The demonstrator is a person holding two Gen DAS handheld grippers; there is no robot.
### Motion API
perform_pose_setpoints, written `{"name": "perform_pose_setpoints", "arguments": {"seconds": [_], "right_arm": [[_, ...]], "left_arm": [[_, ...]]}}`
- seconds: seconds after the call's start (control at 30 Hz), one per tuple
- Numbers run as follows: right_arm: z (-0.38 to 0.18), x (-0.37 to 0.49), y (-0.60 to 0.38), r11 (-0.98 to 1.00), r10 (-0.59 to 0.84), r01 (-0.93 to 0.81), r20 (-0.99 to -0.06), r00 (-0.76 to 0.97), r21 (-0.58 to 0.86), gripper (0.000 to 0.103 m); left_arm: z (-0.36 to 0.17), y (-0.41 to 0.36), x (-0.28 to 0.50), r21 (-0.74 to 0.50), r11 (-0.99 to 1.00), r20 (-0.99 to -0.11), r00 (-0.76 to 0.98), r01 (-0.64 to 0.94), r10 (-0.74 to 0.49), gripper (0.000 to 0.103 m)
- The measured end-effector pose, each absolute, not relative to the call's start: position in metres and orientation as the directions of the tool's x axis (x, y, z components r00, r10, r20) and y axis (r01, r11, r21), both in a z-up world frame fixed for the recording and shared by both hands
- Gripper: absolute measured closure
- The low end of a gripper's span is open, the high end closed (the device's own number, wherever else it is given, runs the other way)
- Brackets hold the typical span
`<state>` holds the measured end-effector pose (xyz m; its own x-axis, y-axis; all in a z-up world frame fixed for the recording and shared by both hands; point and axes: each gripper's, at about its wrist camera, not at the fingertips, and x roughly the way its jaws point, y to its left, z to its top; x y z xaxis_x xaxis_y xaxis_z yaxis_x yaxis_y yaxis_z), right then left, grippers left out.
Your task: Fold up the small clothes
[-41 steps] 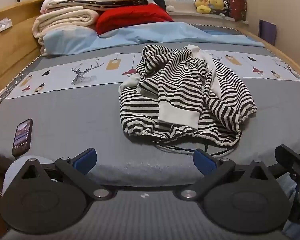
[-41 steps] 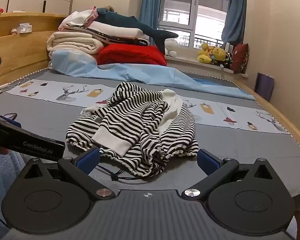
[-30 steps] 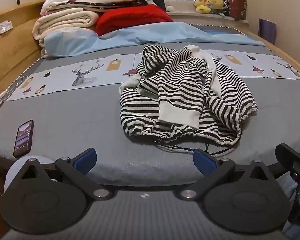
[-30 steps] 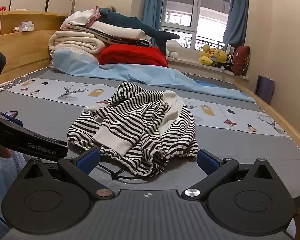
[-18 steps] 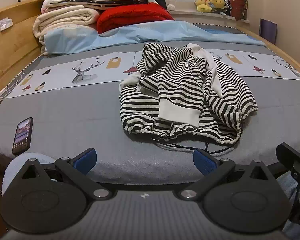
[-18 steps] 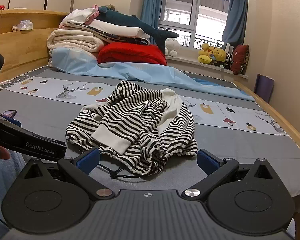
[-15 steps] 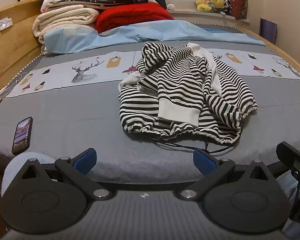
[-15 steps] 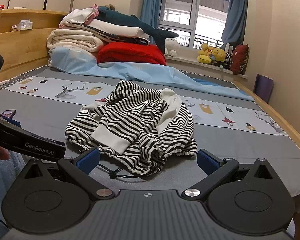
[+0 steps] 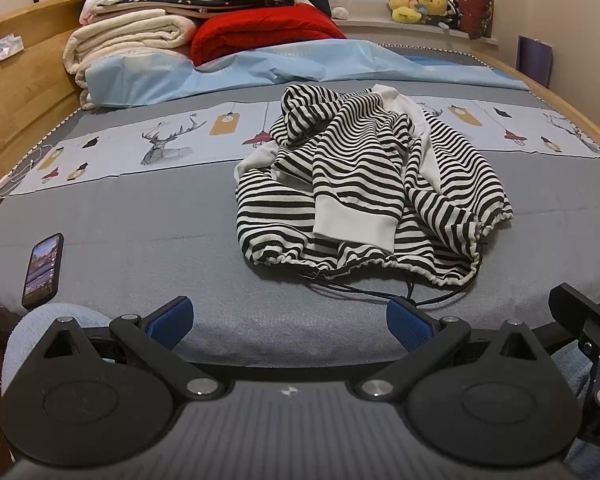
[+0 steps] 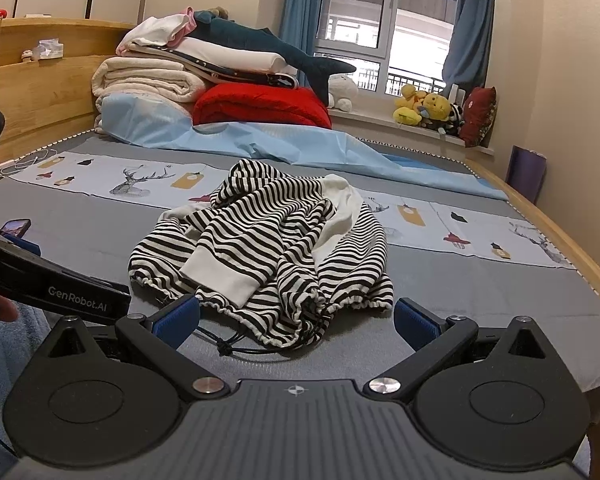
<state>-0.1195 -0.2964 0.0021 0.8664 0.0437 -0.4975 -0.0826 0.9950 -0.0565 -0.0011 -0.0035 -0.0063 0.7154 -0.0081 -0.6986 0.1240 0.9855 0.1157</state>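
Striped top [image 9: 364,184] crumpled in a heap on the grey bed sheet [image 9: 140,220], a white-cuffed sleeve [image 9: 354,226] draped across the front of the heap, dark drawstring [image 9: 380,292] trailing from the gathered hem toward the near edge of the bed. Same heap, same folds, same cord as in the earlier frames: nothing about the top changed.

Left gripper [image 9: 288,320] hovering at the near edge of the bed, short of the top, blue pads [image 9: 168,316] spread wide with nothing between them; framing almost identical to 1.4 s ago, only a slight drift. Right gripper [image 10: 296,320] likewise just short of the top's hem, jaws wide apart and empty, blue pads [image 10: 178,318] flanking the drawstring knot [image 10: 222,350]; top sitting marginally closer than before.

Phone [image 9: 43,266] lying flat on the sheet well left of the top, unmoved. Beyond the top: light blue sheet [image 9: 260,68], red quilt [image 9: 260,28], folded cream blankets [image 9: 132,36], plush shark [image 10: 268,46] on the stack, soft toys [image 10: 424,110] on the windowsill.
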Motion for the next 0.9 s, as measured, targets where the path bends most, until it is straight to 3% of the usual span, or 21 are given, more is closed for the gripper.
{"name": "perform_pose_setpoints", "arguments": {"seconds": [0.9], "right_arm": [[-0.0008, -0.1175, -0.2953, 0.995, 0.05, -0.088, -0.506, 0.861, -0.051, 0.001]], "left_arm": [[-0.0051, -0.0033, -0.0017, 0.107, 0.988, -0.701, 0.714, 0.115, -0.007, 0.0]]}}
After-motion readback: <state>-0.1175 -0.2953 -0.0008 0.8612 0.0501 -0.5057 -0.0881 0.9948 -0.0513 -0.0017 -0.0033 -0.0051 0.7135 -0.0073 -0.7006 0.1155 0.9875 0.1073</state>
